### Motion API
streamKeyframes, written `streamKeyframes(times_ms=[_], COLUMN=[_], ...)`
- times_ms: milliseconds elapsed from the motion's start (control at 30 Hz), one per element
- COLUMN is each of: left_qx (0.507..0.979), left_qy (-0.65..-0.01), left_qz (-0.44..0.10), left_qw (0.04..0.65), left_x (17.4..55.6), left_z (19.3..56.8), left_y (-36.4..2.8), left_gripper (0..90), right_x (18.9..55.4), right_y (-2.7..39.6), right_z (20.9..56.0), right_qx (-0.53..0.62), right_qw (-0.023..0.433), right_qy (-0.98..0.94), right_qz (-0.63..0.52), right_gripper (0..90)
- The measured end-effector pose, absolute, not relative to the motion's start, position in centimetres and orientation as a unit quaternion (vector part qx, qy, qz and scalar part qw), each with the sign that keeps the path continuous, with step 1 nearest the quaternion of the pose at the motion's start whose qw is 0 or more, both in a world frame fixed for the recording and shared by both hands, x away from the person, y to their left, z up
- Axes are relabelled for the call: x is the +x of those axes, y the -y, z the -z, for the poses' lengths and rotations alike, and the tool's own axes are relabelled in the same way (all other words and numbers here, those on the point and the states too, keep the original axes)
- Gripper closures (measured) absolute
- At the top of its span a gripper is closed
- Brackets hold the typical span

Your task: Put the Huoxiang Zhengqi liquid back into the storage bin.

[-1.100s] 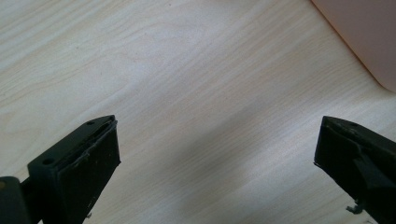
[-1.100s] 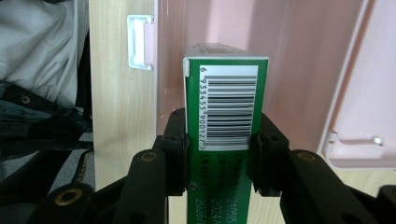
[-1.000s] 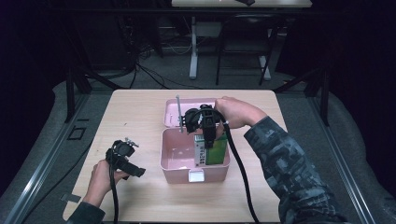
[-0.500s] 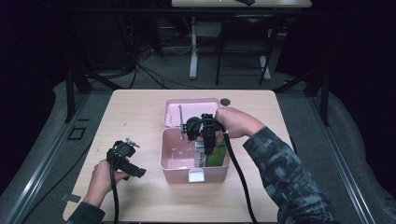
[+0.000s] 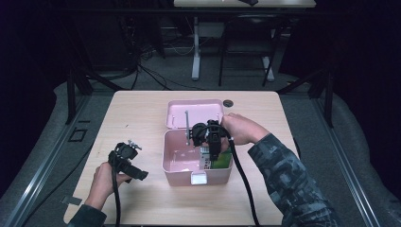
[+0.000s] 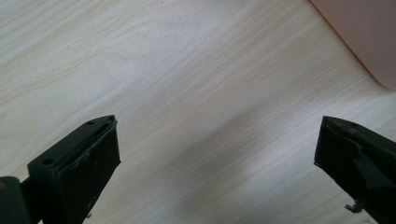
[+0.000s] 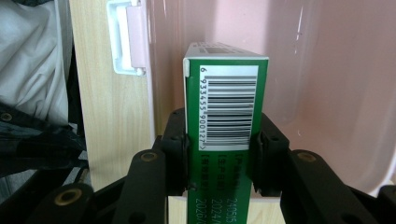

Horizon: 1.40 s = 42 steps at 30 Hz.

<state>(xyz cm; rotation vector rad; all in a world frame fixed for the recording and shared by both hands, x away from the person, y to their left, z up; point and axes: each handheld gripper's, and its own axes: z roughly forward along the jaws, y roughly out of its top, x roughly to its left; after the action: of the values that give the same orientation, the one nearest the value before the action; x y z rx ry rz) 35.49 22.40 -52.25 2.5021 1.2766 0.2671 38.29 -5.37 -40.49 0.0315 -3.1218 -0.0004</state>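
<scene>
A pink plastic box [image 5: 177, 175] stands open in the middle of the table, its lid [image 5: 194, 113] tipped back. My right gripper [image 5: 213, 150] points down into the box's right side, shut on a green carton [image 5: 221, 161]. In the right gripper view the carton [image 7: 224, 107] with its barcode is pinched between the two black pads, over the box's pink inside [image 7: 322, 70] near the white latch [image 7: 123, 39]. My left gripper [image 5: 135, 171] rests low at the table's left, jaws wide apart over bare wood [image 6: 196, 102], with nothing between them.
A small dark round thing [image 5: 229, 102] lies on the table behind the lid. The box's pink corner [image 6: 364, 37] shows at the upper right of the left gripper view. Black cables trail from both grippers toward the near edge. Table legs and cables stand on the floor beyond.
My right gripper has sunk with the green carton deeper into the box. The left gripper has stayed put.
</scene>
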Motion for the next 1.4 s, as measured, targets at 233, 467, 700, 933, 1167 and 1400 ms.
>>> streamKeyframes(times_ms=[233, 467, 700, 933, 1167, 1400], left_qx=[0.875, 0.877, 0.875, 0.877, 0.877, 0.877], left_qy=[-0.447, -0.445, -0.448, -0.446, -0.445, -0.445], left_qz=[-0.093, -0.091, -0.088, -0.088, -0.086, -0.086], left_qw=[0.159, 0.159, 0.159, 0.158, 0.158, 0.157], left_x=[35.5, 35.5, 35.5, 35.5, 35.5, 35.6], left_z=[52.2, 52.2, 52.3, 52.3, 52.4, 52.4], left_y=[-22.4, -22.4, -22.6, -22.4, -22.4, -22.4], left_gripper=[0.1, 0.1, 0.1, 0.1, 0.1, 0.1], right_x=[38.3, 38.2, 38.2, 38.2, 38.3, 38.4], right_y=[5.3, 5.3, 5.3, 5.5, 5.6, 5.8], right_z=[41.3, 41.9, 42.4, 43.0, 43.2, 43.1], right_qx=[0.005, 0.003, 0.006, 0.01, 0.011, 0.005], right_qw=[0.013, 0.015, 0.017, 0.021, 0.025, 0.023], right_qy=[1.0, 1.0, 1.0, 1.0, 1.0, 1.0], right_qz=[-0.003, -0.002, -0.001, -0.004, -0.001, 0.009], right_gripper=[63.3, 63.3, 63.2, 63.2, 62.7, 59.2])
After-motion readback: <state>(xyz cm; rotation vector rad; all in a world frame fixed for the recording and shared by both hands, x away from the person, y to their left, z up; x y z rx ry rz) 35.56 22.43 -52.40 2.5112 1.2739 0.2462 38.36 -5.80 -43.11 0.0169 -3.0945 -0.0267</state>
